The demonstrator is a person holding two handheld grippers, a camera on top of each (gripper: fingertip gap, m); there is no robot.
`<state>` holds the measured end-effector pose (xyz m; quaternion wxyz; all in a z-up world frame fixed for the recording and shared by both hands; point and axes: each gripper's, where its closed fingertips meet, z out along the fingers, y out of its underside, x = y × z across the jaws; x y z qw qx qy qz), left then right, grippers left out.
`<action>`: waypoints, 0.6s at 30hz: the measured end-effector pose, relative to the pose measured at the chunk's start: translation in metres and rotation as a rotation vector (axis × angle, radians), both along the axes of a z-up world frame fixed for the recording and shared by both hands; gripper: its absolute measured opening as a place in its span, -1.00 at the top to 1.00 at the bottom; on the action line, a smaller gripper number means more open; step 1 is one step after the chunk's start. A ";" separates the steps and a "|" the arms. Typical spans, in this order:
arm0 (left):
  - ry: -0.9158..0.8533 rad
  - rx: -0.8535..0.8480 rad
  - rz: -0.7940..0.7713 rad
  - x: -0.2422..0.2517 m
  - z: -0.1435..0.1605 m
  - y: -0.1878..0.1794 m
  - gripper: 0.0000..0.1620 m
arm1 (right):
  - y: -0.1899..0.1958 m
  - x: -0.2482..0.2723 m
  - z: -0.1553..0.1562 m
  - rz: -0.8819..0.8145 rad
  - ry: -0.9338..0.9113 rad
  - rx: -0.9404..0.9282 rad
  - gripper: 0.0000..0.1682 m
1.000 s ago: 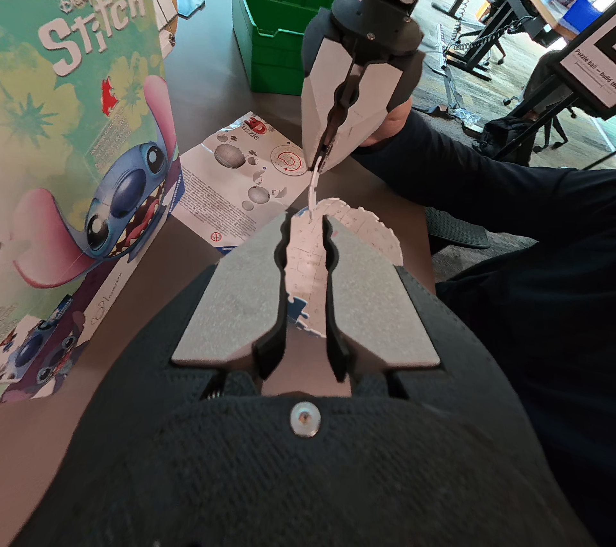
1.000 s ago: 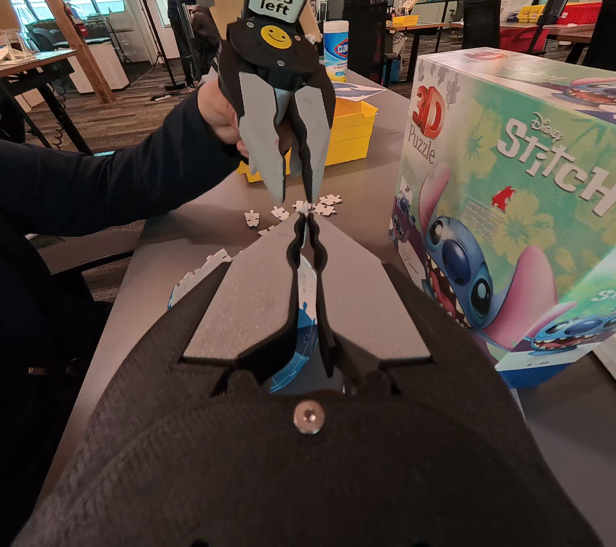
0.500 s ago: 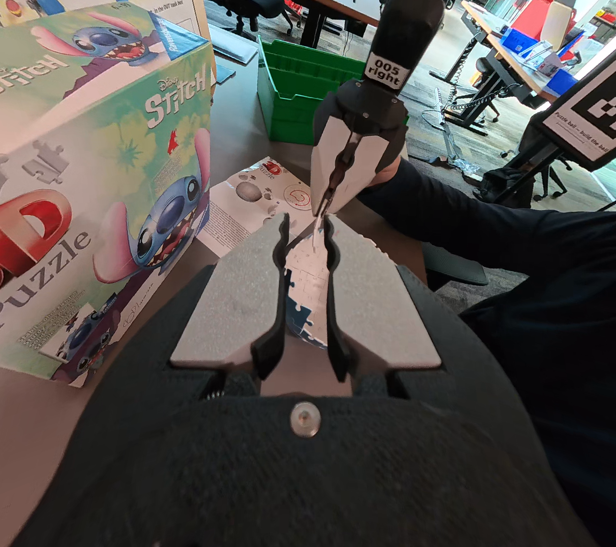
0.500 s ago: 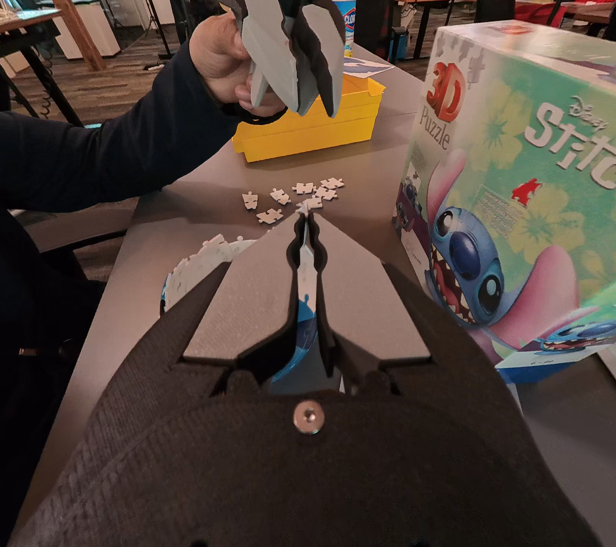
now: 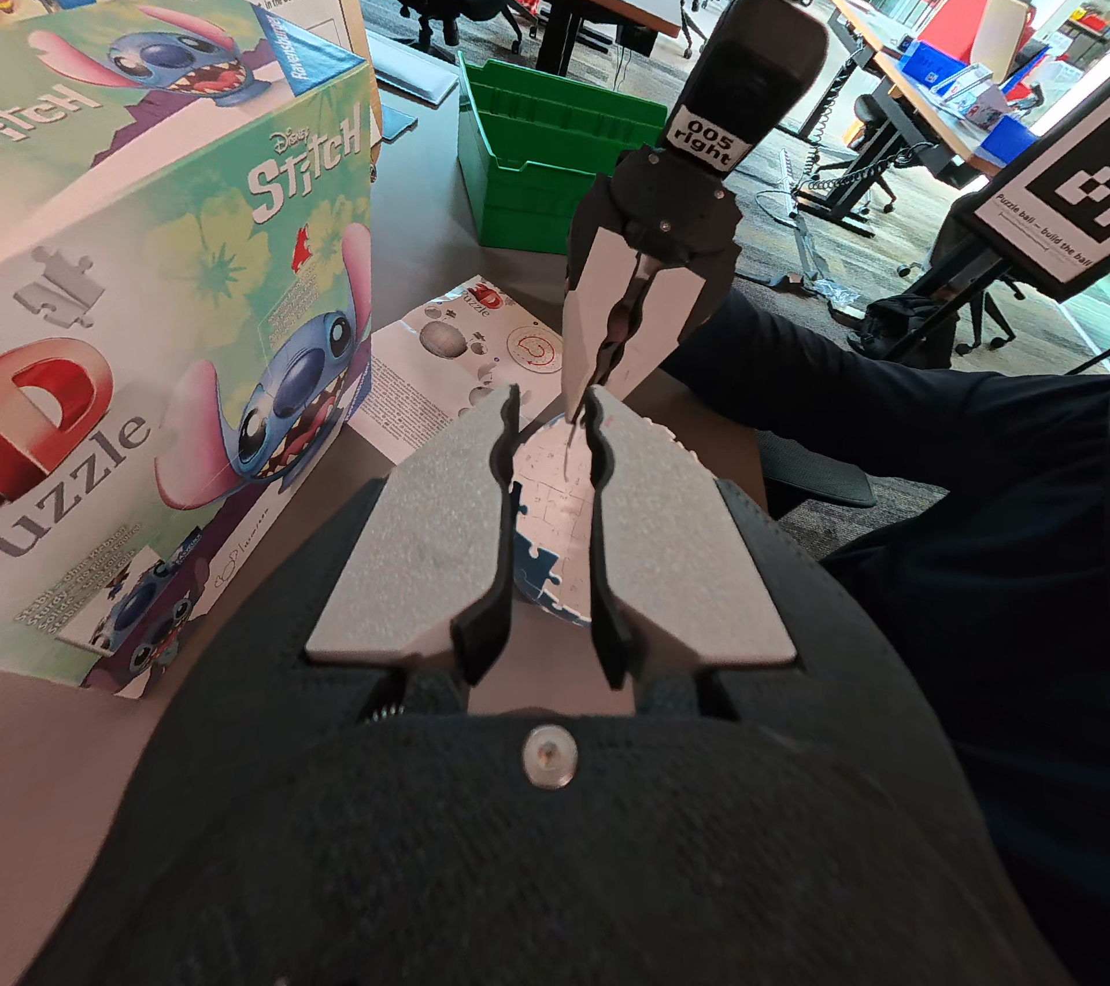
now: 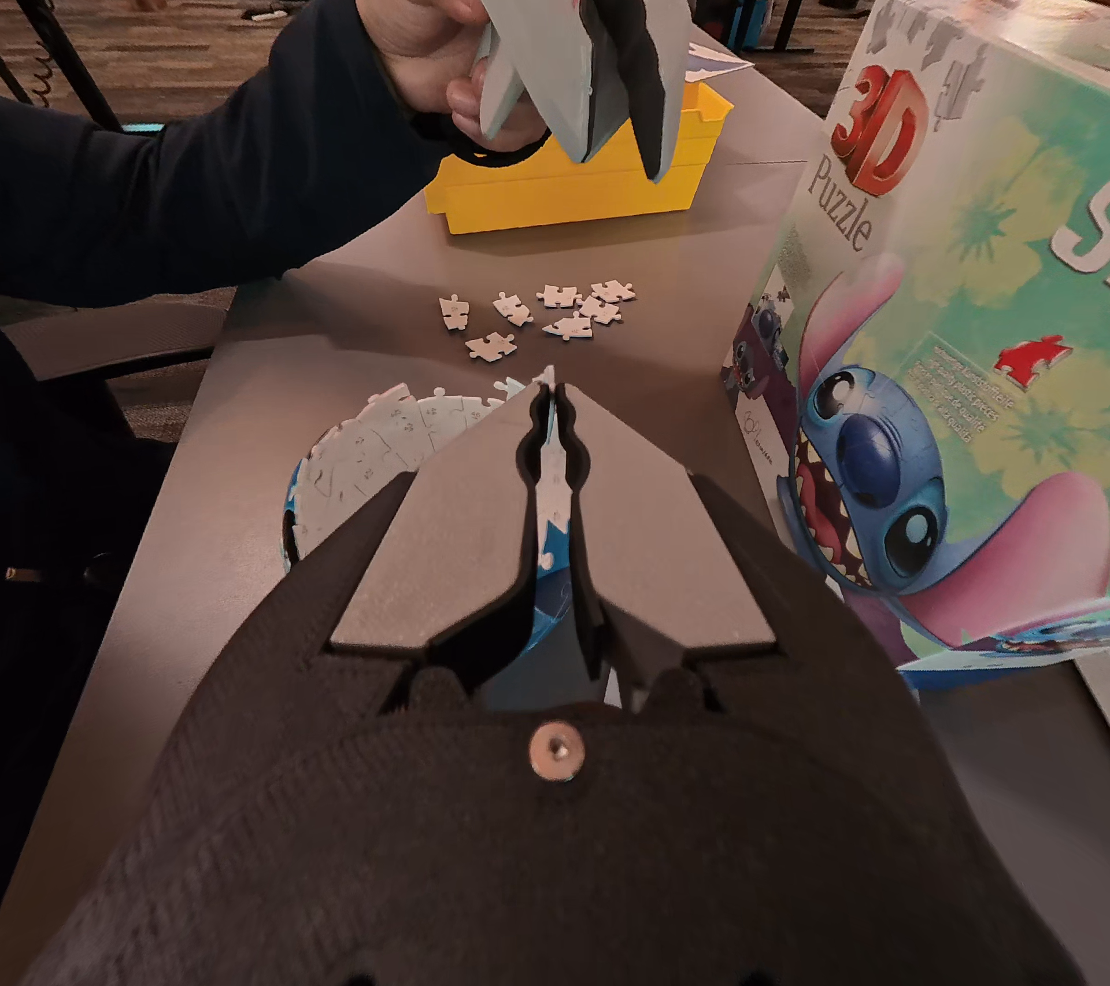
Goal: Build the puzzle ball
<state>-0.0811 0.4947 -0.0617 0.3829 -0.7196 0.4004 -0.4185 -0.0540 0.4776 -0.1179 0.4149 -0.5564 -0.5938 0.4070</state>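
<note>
While the right gripper (image 6: 551, 386) pinches a puzzle piece (image 6: 554, 467) edge-on at frame centre, the shell (image 6: 372, 452) sits lower left beneath it. Raised since a second ago, the left gripper (image 6: 618, 164) hangs upper centre, jaws parted and empty. Bare table (image 6: 372, 296) surrounds loose pieces (image 6: 540, 311); the box (image 6: 961, 332) crowds the right.

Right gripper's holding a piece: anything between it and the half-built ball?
Nothing visible. The right gripper holds the piece right at the half-built ball; the left gripper hangs open higher up, and the loose pieces lie farther back.
</note>
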 end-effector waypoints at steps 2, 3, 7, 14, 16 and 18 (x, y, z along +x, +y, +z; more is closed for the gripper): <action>0.003 0.000 -0.002 0.001 -0.001 0.000 0.77 | 0.000 0.000 -0.003 0.000 -0.014 0.005 1.00; 0.006 0.000 -0.003 0.001 -0.001 -0.001 0.77 | 0.000 0.000 -0.004 0.001 -0.022 0.009 1.00; 0.013 -0.004 -0.009 0.002 -0.003 -0.001 0.76 | -0.003 -0.002 -0.009 0.010 -0.052 0.023 1.00; 0.015 -0.005 -0.010 0.003 -0.004 -0.001 0.76 | -0.007 -0.003 -0.013 0.030 -0.071 0.026 1.00; 0.015 -0.006 -0.012 0.003 -0.004 -0.002 0.76 | -0.007 -0.003 -0.014 0.030 -0.074 0.023 1.00; 0.017 -0.006 -0.012 0.003 -0.005 -0.002 0.76 | -0.006 -0.003 -0.014 0.028 -0.077 0.023 1.00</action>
